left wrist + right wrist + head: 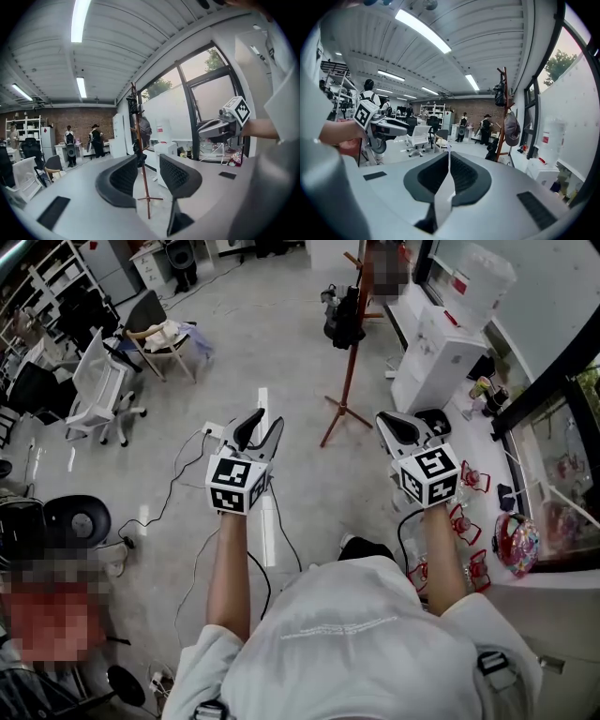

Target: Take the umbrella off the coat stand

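Approach stage I'd say: umbrella, probably that dark bundle hanging on the coat stand, is well beyond both grippers, left gripper spread and empty, right gripper pressed together on nothing, so next means closing in on the stand.

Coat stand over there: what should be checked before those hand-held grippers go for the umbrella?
1. Coat stand in view and upright: ok.
2. Umbrella picked out among the dark things hanging on it: cannot tell.
3. Left hand-held gripper open and empty: ok.
4. Right hand-held gripper open for a grasp: not ok, its jaws are together, with nothing held.
5. Both hand-held grippers near enough to the stand: not ok, in the head view both are well short of it.
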### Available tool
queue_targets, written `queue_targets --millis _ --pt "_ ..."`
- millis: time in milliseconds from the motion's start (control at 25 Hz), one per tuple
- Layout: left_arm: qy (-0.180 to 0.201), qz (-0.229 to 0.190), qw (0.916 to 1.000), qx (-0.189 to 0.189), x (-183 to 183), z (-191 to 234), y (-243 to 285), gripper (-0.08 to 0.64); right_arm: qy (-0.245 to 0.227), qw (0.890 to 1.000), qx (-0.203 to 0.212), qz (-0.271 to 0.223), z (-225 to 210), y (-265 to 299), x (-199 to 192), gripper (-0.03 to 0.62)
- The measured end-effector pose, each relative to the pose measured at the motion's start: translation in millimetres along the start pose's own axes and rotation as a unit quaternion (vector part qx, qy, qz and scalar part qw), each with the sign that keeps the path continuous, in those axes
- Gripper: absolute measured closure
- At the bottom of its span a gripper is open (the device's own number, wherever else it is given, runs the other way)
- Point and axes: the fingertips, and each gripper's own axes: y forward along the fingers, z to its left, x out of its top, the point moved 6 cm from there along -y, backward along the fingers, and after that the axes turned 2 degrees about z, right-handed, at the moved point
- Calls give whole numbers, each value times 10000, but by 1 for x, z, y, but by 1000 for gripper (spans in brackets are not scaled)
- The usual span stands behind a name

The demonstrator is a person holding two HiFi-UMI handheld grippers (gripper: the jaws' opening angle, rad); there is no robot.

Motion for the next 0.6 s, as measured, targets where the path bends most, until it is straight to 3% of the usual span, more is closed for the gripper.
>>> queue_targets --millis 280,600 --pt "-274 56 9996 62 -8 21 35 399 71 9999 126 -56 -25 38 -3 566" --pt "-216 269 9993 155 8 73 122 393 292 9980 297 -473 -104 142 11 568"
